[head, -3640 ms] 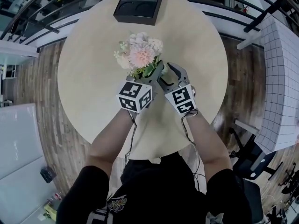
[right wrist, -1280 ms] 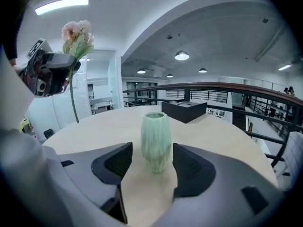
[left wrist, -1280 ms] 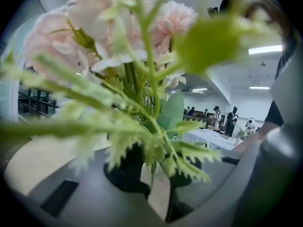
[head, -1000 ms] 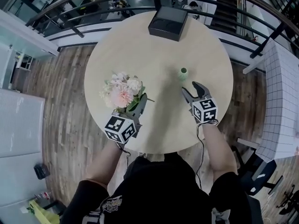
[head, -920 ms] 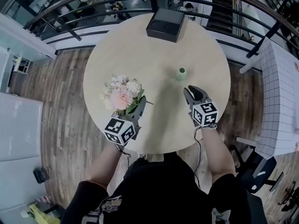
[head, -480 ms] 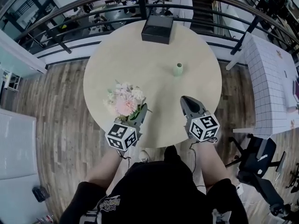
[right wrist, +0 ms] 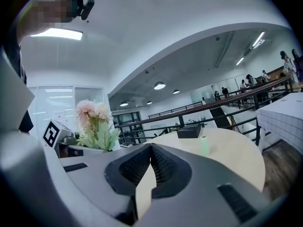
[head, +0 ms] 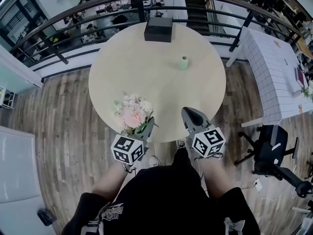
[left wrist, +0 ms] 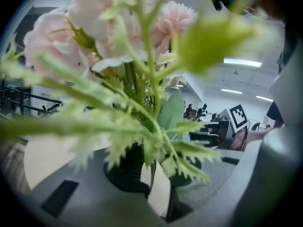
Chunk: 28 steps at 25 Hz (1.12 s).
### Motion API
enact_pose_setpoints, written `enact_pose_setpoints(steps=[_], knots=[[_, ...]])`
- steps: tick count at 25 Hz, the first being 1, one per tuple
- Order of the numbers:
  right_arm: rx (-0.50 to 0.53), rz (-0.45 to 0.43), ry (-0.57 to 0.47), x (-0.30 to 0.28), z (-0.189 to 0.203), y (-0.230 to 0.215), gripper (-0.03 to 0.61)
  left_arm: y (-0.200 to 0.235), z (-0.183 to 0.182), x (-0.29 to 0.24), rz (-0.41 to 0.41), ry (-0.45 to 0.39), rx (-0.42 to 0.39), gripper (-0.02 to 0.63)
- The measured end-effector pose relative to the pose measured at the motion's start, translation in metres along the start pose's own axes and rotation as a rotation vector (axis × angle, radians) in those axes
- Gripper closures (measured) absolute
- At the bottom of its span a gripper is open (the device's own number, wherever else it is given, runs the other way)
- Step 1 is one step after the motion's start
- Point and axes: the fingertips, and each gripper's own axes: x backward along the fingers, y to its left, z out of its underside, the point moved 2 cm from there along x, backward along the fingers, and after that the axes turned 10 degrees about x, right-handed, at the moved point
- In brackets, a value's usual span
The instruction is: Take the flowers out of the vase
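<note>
A bouquet of pale pink and white flowers (head: 132,115) with green leaves is out of the vase, and my left gripper (head: 149,125) is shut on its stems over the near edge of the round table (head: 122,72). In the left gripper view the stems (left wrist: 152,167) run down between the jaws and the blooms (left wrist: 165,22) fill the picture. The small green vase (head: 183,62) stands upright and empty on the far right part of the table, also seen as the vase (right wrist: 204,145). My right gripper (head: 187,113) is shut on nothing, raised at the near edge, well short of the vase; its pads (right wrist: 158,162) meet.
A black box (head: 158,29) sits at the table's far edge, also visible in the right gripper view (right wrist: 189,132). A dark railing (head: 73,13) curves behind the table. A white gridded table (head: 266,67) and an office chair (head: 271,151) stand to the right on the wooden floor.
Both grippers have drawn back to the table's near edge, the left carrying the flowers. The right gripper's jaws, open near the vase a second ago, have shut. The vase stays put.
</note>
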Motion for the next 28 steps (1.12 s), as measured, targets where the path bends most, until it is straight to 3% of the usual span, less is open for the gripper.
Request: enact_pose_setpoints(steps=[8,15,28], knots=[[-0.021,0.024,0.037,0.036,0.032,0.067,0.555,-0.011,0.046,0.043,0.038,0.061,0.025,0.538],[-0.025,0.007,0.062,0.057,0.044,0.099,0.555,-0.026,0.062,0.057,0.053,0.068,0.063,0.538],[-0.047,0.010,0.063,0.072,0.055,0.101,0.557,-0.045,0.071,0.059,0.062,0.077,0.046,0.538]])
